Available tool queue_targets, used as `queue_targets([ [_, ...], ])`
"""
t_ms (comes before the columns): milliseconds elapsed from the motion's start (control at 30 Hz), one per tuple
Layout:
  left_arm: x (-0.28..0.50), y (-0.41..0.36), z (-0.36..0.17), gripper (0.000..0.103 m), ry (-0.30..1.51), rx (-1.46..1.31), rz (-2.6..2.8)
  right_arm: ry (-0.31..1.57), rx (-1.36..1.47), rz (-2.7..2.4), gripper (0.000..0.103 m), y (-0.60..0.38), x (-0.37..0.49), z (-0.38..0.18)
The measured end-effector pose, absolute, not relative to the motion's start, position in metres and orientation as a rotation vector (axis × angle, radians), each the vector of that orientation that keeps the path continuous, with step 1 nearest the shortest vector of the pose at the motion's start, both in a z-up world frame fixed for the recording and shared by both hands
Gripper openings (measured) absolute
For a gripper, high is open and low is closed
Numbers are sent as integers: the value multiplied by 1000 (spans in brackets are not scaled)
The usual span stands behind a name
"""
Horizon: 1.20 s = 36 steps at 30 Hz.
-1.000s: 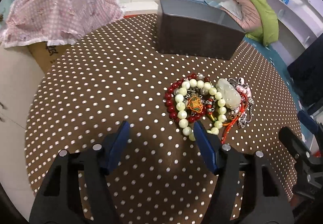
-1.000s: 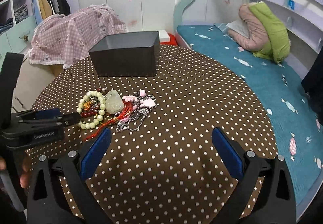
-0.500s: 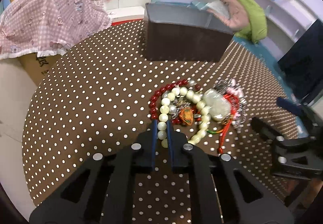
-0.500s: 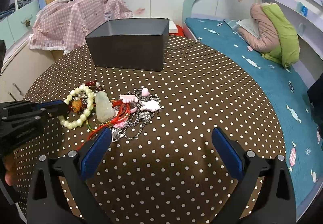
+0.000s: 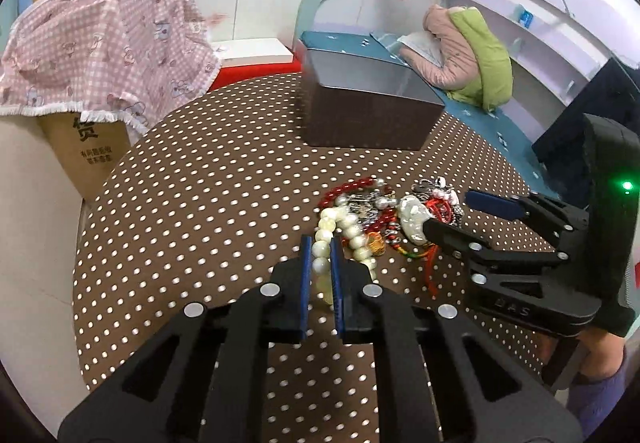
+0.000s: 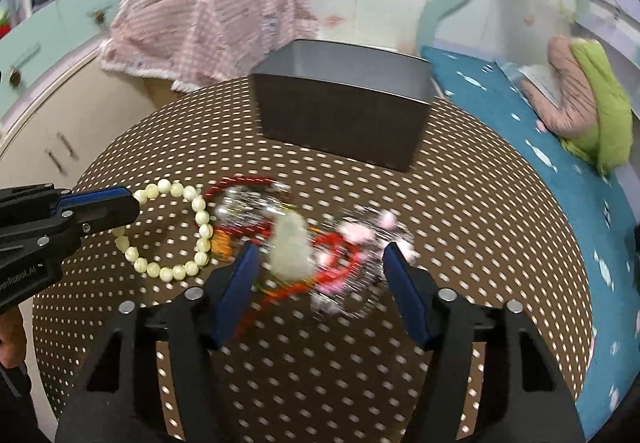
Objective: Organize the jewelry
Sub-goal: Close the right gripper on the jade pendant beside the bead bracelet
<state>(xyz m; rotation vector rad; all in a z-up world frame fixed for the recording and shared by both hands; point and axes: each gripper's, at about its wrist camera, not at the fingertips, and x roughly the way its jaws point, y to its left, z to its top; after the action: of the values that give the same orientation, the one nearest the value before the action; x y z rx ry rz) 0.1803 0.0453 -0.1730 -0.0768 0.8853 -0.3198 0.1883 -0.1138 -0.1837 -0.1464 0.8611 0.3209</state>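
A heap of jewelry lies on the brown dotted table (image 5: 200,203). My left gripper (image 5: 320,243) is shut on the pale bead bracelet (image 5: 348,227), whose loop (image 6: 200,219) is stretched left out of the heap. The red bead bracelet (image 6: 240,181) lies behind it. My right gripper (image 6: 320,249) straddles the jade pendant (image 6: 290,247), red cord and pink charms (image 6: 372,227). Its jaws are closing and their pads are not pressing on anything. It also shows in the left wrist view, as the right gripper (image 5: 446,211) at the heap's right side. The picture of the heap is blurred.
An open dark box (image 6: 344,123) stands at the table's far side. A pink checked cloth (image 5: 100,51) covers a cardboard carton off the left edge. A teal bed (image 6: 560,171) with a green and pink jacket (image 6: 592,111) lies to the right.
My left gripper shut on the pale bead bracelet and drew it up and away from the heap. My right gripper moved in over the pendant and its jaws narrowed.
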Motion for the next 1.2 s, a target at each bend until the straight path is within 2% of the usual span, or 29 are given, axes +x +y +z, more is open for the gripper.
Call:
queue_targets([
  [133, 175, 54, -172, 10, 882, -85, -315, 891, -173, 368, 37, -98, 201, -190],
  [233, 174, 57, -175, 10, 886, -86, -325, 910, -182, 367, 31, -94, 206, -195],
  [633, 180, 59, -185, 10, 914, -105, -346, 902, -291, 341, 31, -80, 202, -198],
  [733, 180, 58, -185, 10, 917, -105, -351, 895, -312, 331, 23, -79, 198, -199],
  [900, 180, 57, -185, 10, 923, -106, -364, 892, -290, 340, 21, -88, 192, -199],
  [1033, 180, 56, -183, 10, 922, -113, -386, 866, -253, 347, 11, -93, 185, -193],
  [1200, 178, 50, -180, 10, 918, -101, -390, 920, -197, 394, 12, -95, 185, -191],
])
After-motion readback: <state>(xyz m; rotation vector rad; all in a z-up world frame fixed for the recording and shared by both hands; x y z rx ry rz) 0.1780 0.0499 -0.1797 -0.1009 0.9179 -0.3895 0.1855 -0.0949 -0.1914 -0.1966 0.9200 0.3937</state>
